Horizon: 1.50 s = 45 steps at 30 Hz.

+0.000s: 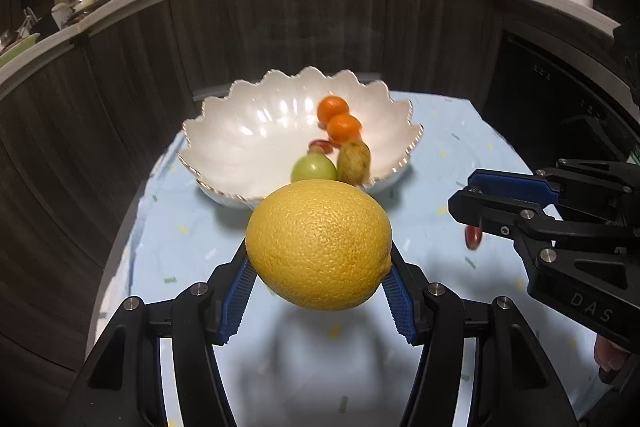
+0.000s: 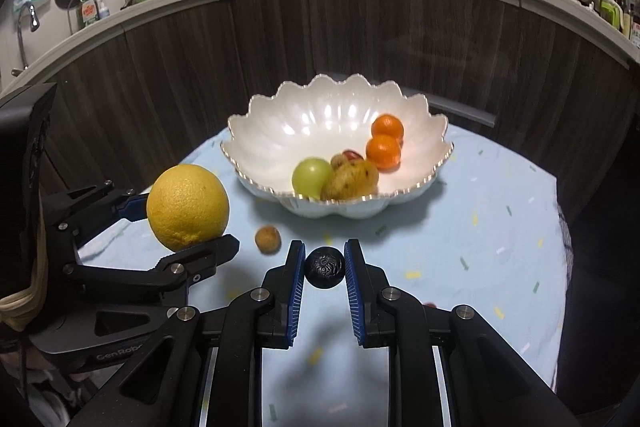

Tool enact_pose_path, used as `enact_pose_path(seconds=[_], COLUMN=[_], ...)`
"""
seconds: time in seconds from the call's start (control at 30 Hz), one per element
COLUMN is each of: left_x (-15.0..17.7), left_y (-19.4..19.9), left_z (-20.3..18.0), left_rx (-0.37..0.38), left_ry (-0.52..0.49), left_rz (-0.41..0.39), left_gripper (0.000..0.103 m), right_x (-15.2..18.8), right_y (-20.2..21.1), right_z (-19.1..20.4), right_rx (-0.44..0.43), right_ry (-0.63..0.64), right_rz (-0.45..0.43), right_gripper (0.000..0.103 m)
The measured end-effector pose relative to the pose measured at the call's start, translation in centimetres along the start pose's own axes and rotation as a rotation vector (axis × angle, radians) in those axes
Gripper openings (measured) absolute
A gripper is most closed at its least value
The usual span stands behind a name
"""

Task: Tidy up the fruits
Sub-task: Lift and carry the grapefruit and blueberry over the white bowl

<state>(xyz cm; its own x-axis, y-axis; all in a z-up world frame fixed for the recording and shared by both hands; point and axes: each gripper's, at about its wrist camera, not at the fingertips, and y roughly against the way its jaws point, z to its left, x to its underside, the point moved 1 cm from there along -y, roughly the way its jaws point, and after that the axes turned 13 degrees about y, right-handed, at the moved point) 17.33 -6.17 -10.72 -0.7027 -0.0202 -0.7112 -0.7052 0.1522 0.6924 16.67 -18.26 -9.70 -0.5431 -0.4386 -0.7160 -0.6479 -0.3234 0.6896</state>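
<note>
My left gripper (image 1: 320, 267) is shut on a large yellow citrus fruit (image 1: 319, 243) and holds it above the cloth, in front of the white scalloped bowl (image 1: 240, 143). It also shows in the right wrist view (image 2: 187, 207). My right gripper (image 2: 324, 267) is shut on a small dark round fruit (image 2: 324, 267) above the cloth, near the bowl (image 2: 280, 131). The bowl holds two small oranges (image 2: 384, 141), a green fruit (image 2: 312, 177), a brown kiwi (image 2: 351, 181) and a small red fruit (image 2: 352, 155).
A small tan round fruit (image 2: 267, 239) lies on the light blue cloth (image 2: 480, 227) in front of the bowl. A small red fruit (image 1: 473, 237) lies on the cloth under the right gripper. Dark wooden cabinets and a cluttered counter stand behind the table.
</note>
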Motion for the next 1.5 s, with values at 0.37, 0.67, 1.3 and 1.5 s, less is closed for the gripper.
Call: enact_pose_path(seconds=[0.37,0.67,1.3,1.5], left_x=[-3.3,-6.7,-10.0,-10.4], left_y=[-0.2,-1.2,-5.2,-6.7], left_z=[1.2,2.3,3.6,3.6], left_rx=[-0.014,-0.033,-0.053,-0.05], left_ry=[0.035,0.064,0.079,0.079], left_rz=[-0.044,-0.087,-0.082,-0.07], left_gripper=[0.059,0.059,0.059,0.059], right_x=[-3.4,-6.7,-8.8,-8.8], right_y=[-0.3,-1.2,-4.4,-5.4], right_z=[-1.1,-2.2,-4.6,-5.3], right_rx=[0.022,0.042,0.076,0.09], right_ry=[0.002,0.009,-0.017,-0.034], right_rz=[-0.045,-0.089,-0.087,-0.068], right_gripper=[0.022,0.022,0.022,0.022])
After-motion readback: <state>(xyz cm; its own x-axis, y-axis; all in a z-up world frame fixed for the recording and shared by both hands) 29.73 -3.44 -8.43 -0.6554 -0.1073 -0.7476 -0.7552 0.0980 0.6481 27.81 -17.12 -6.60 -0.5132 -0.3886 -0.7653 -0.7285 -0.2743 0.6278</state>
